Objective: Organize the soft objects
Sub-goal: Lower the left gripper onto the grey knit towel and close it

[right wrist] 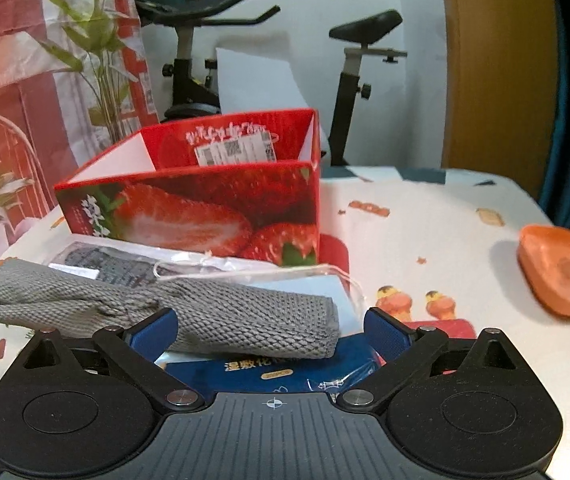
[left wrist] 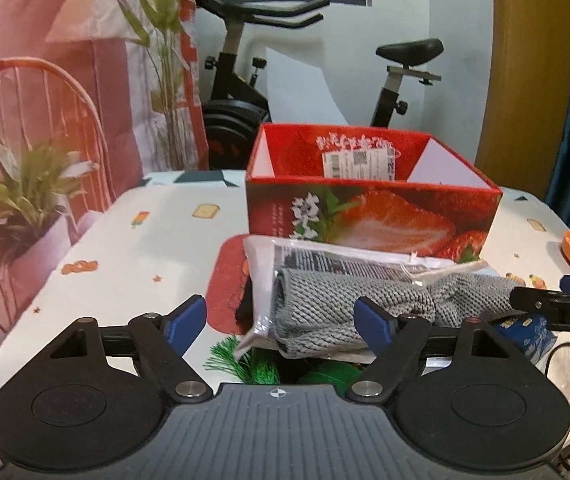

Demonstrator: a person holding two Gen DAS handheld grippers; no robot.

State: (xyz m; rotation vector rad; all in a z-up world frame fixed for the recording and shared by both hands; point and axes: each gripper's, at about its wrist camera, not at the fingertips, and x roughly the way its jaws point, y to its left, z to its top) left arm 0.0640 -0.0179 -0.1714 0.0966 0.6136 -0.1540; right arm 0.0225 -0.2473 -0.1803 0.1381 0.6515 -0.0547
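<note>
Left gripper (left wrist: pixel 281 322) jaws wide apart, blue pads (left wrist: pixel 185 322) either side of the near end of the grey knit cloth (left wrist: pixel 325 316), not pressing on it. Right gripper (right wrist: pixel 271 330) likewise spread, pads (right wrist: pixel 385 334) flanking the other end of the same cloth (right wrist: pixel 245 320), nothing gripped. Can't tell whether any pad brushes the knit.

Grey knit cloth: rolled/folded, lying across the top of a small pile in front of the box. Under it, a clear plastic bag (left wrist: pixel 261 264) with a dark patterned fabric inside (right wrist: pixel 125 268). Beneath the cloth's right end, a blue packet (right wrist: pixel 285 368) with printed text. Left wrist view shows something green and fringed (left wrist: pixel 253 364) poking out from under the pile's near edge; can't make out what it is.

Just behind the pile: open red strawberry-print box (left wrist: pixel 369 216), shipping label (left wrist: pixel 359 162) stuck on the inside of the far wall. Pile sits on a red mat (left wrist: pixel 227 280) on the table.

Table (right wrist: pixel 425 240) has a white cloth with small cartoon prints. Orange dish (right wrist: pixel 561 272) off to the right, well apart from the pile.

Beyond the table: exercise bike (left wrist: pixel 245 80), potted plant (left wrist: pixel 17 200) at left, orange wire chair (left wrist: pixel 45 100), pink-and-white curtain (left wrist: pixel 45 12).
</note>
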